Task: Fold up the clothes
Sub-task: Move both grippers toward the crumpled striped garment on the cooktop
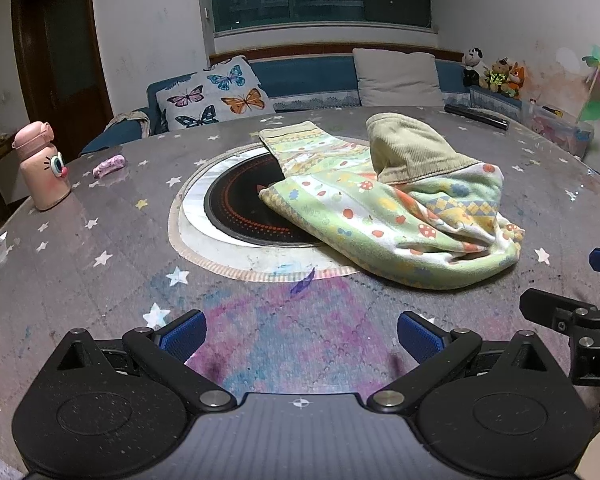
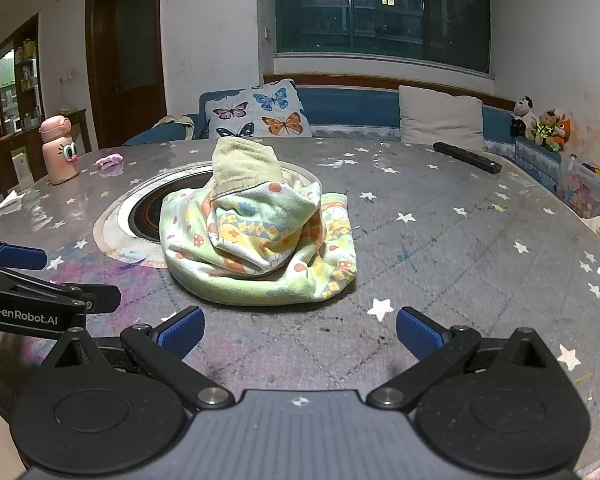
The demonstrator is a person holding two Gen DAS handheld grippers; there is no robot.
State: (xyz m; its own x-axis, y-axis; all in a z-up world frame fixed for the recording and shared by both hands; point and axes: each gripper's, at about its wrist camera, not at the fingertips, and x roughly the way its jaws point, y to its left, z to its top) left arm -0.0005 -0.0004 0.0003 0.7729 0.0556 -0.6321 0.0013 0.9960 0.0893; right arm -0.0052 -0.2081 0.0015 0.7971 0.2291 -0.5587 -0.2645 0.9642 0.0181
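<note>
Nearest us, our left gripper (image 1: 300,334) and right gripper (image 2: 298,330) hover spread wide and empty short of the crumpled garment (image 2: 260,236) heaped partly over the table's (image 2: 460,240) cooktop (image 1: 240,208), where pinching several bunched layers could drag the whole heap.

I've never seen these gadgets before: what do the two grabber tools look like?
Both match: the left gripper and right gripper have matte black linkages with silver pivot bolts, round black discs, ribbed blue finger pads and a grey ridged body. White "GenRobot.AI" lettering marks the left one's side.
</note>
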